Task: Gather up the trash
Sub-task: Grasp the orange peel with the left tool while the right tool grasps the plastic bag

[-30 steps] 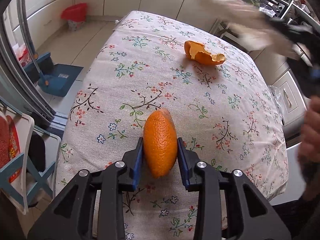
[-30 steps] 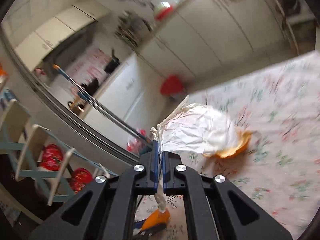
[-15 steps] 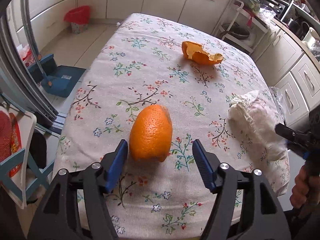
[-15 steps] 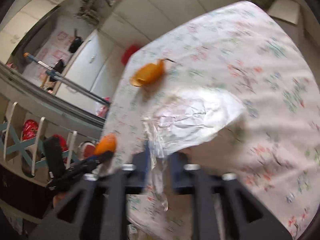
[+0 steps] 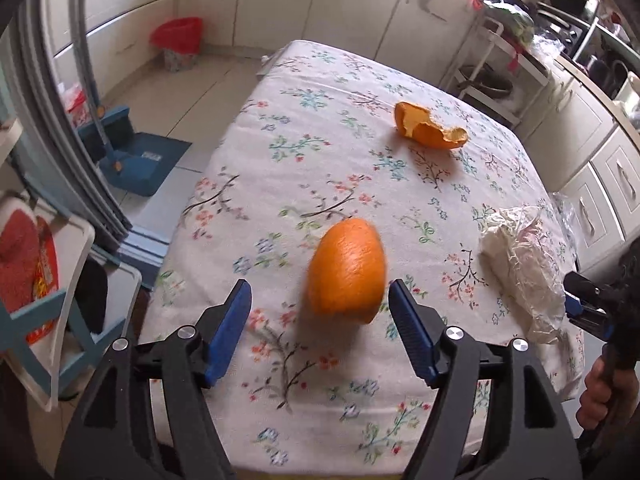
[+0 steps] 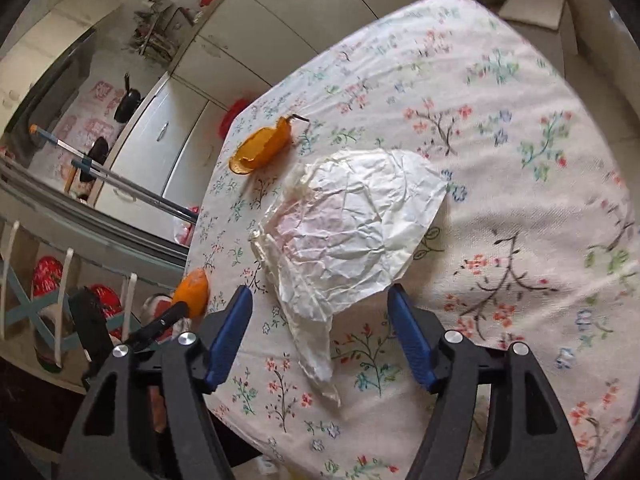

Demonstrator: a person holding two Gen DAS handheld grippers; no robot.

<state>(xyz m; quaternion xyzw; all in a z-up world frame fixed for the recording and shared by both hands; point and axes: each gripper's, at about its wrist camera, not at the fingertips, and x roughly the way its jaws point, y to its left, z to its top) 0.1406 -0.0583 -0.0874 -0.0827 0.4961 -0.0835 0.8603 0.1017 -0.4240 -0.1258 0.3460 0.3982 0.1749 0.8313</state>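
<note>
— Fingers (image 5: pixel 234 324) of the left gripper (image 5: pixel 320 330) have just been opening and stand wide; the orange peel dome (image 5: pixel 346 270) sits between them on the cloth-covered surface (image 5: pixel 304 160), pads clear of it. And the right?

— Same: the right gripper (image 6: pixel 320 332) has just been opening, and the crumpled white bag (image 6: pixel 352 232) lies loose between its fingers, untouched.

— How would they handle?

— Peel looks light and springy (a squeeze across its sides should do). The bag looks flimsy and slippery; pinch a bunched fold. A second peel (image 5: pixel 430 130) lies farther off.

— Pose?

— Both grippers tilt down toward the cloth; a hand (image 5: pixel 600 392) grips the right handle.
</note>
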